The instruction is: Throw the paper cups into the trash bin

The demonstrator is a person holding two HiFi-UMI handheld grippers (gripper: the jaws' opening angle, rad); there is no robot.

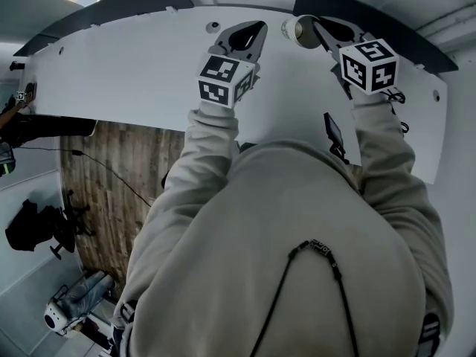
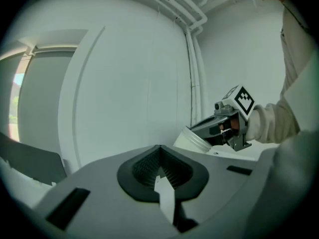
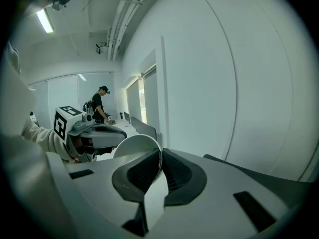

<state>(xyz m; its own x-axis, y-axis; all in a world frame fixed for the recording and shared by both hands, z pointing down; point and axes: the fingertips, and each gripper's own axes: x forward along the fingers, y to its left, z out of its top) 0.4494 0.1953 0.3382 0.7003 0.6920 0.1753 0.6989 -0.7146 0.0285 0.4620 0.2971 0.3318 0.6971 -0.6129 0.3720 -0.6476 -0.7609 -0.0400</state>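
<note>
A white paper cup (image 1: pixel 296 30) hangs on its side above the white table's (image 1: pixel 134 80) far edge, with my right gripper (image 1: pixel 309 27) shut on its wall. In the right gripper view the cup's (image 3: pixel 133 148) thin wall is pinched between the dark pads of the right gripper (image 3: pixel 160 156), and its round rim faces left. My left gripper (image 1: pixel 256 27) hovers to the left of it, over the table. Its jaws meet, with nothing held (image 2: pixel 159 156). From the left gripper view the cup (image 2: pixel 189 139) shows in the right gripper (image 2: pixel 199 129). No trash bin is in view.
Dark panels (image 1: pixel 126 6) run behind the table's far edge. Wooden floor (image 1: pixel 111 169) lies at the left, with a black chair (image 1: pixel 37 229) and a small device (image 1: pixel 67 303) on it. A person (image 3: pixel 98 106) stands far off at another table.
</note>
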